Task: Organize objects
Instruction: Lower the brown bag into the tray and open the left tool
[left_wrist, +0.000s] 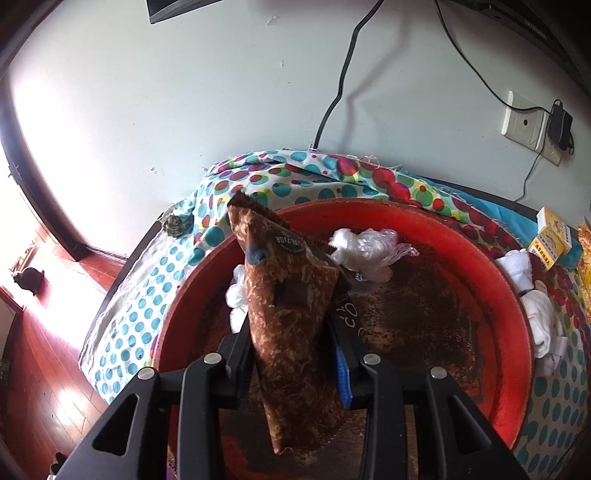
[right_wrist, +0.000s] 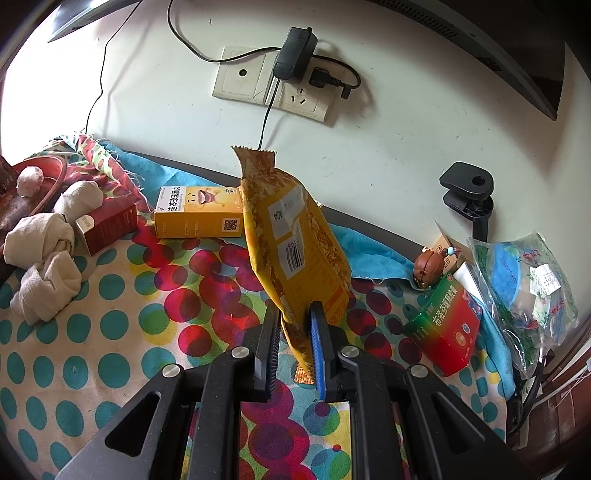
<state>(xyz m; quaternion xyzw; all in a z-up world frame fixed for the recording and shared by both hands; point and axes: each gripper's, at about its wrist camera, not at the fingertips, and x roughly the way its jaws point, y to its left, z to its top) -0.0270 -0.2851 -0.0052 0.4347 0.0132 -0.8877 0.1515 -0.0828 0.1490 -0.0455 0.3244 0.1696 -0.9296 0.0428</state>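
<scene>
In the left wrist view a brown printed snack packet (left_wrist: 291, 306) stands upright in a red basin (left_wrist: 406, 210), its lower corner down on the basin's worn floor. My left gripper (left_wrist: 290, 321) straddles it. The left finger lies along the packet, while the blue pad (left_wrist: 343, 373) on the right stands a little apart from it, so the jaws are open. In the right wrist view my right gripper (right_wrist: 295, 310) is shut on the lower edge of a yellow snack packet (right_wrist: 295, 229), held upright above the dotted cloth (right_wrist: 110, 325).
The basin also holds a white plastic-wrapped bundle (left_wrist: 365, 251) and a white sock (left_wrist: 236, 295). More rolled socks (right_wrist: 44, 251), a red box (right_wrist: 107, 225), a yellow box (right_wrist: 195, 214), a green-and-red box (right_wrist: 443, 325), a brown figurine (right_wrist: 428, 269) and a clear bag (right_wrist: 524, 288) lie on the cloth. The wall and cables stand behind.
</scene>
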